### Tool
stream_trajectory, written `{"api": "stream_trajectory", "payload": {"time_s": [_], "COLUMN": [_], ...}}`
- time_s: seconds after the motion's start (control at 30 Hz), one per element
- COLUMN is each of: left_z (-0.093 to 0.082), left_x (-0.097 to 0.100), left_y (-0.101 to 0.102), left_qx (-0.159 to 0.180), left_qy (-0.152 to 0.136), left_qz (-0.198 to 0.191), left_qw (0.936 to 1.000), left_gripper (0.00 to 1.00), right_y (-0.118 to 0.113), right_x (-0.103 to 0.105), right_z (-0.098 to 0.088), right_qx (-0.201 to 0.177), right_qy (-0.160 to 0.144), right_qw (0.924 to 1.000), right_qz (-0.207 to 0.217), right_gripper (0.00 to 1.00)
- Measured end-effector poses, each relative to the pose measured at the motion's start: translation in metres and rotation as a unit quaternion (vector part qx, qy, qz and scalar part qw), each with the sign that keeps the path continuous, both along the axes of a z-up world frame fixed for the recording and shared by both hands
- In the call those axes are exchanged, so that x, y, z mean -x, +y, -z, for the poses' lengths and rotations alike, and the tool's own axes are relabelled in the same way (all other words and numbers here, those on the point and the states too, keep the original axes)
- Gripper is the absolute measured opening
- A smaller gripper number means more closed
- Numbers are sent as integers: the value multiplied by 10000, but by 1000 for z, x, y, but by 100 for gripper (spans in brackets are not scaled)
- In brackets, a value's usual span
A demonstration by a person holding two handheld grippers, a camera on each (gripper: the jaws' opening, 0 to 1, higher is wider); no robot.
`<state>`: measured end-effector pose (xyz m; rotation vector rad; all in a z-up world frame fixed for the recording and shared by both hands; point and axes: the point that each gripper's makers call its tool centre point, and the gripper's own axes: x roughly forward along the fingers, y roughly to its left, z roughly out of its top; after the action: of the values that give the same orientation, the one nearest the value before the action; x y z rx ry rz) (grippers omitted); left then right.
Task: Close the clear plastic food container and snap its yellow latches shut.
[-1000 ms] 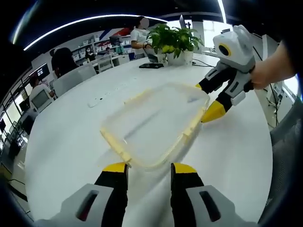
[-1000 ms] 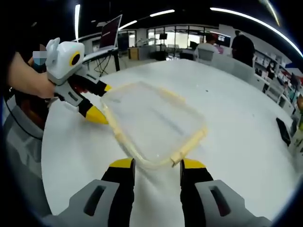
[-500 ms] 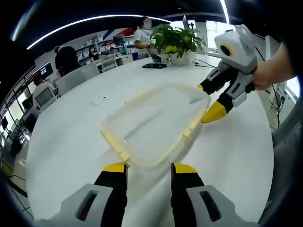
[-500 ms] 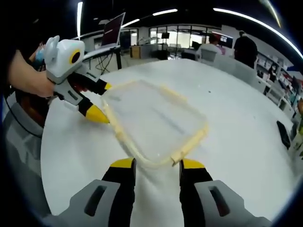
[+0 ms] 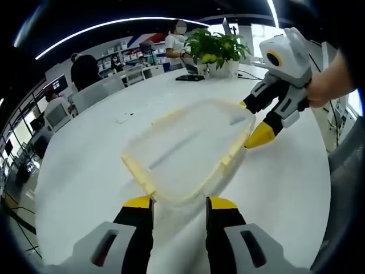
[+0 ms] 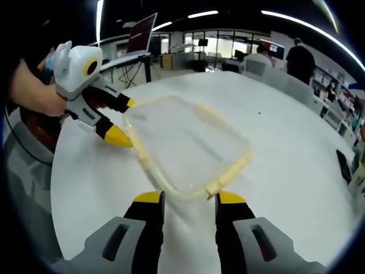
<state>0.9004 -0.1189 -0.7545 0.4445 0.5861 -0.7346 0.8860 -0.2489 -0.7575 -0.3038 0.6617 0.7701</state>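
Clear food container [image 5: 185,151] lies on white table [image 5: 80,177], lid on. Nothing shifted over last second. Left gripper [image 5: 179,201] and right gripper [image 6: 183,196] spread at opposite corners; yellow latches [image 6: 228,171] seemingly unsnapped.

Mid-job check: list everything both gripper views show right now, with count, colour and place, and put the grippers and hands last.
Clear plastic food container: one, transparent with pale yellow latches along its edges, on the table between the two grippers.
Round white table: one, white, under the container.
Potted green plant: one, green leaves in a white pot, at the table's far edge in the left gripper view.
Dark flat device: one, black, on the table beside the plant.
Open laptop: one, dark, on a desk beyond the table in the right gripper view.
People: several, in the office behind the table.
Left gripper: one, yellow-tipped, jaws open at the container's near corner.
Right gripper: one, yellow-tipped, jaws open at the opposite corner.
Hand: one on each gripper.
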Motion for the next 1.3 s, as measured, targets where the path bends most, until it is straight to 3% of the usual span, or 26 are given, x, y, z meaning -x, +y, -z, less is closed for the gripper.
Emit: {"api": "stream_trajectory", "payload": {"time_s": [0.43,0.83,0.97,1.07,1.3], "left_z": [3,5,3,-1,-21], "left_x": [5,3,7,12,32], "left_y": [15,16,15,21,28], "left_qx": [-85,-104,-64,-85,133], "left_qy": [24,79,101,111,16], "left_qz": [-120,-115,-171,-330,-586], "left_qw": [9999,9998,9998,9994,9982], "left_gripper": [29,30,34,40,40], "right_y": [15,16,17,9,-3], "right_x": [4,7,8,12,22], "right_z": [1,0,-3,-9,-34], "right_qx": [-28,-77,-248,-305,-534], "right_qy": [-24,9,176,132,-14], "right_qw": [10000,10000,9994,9990,9969], "right_qz": [-90,-9,164,291,578], "right_gripper": [31,30,36,38,41]}}
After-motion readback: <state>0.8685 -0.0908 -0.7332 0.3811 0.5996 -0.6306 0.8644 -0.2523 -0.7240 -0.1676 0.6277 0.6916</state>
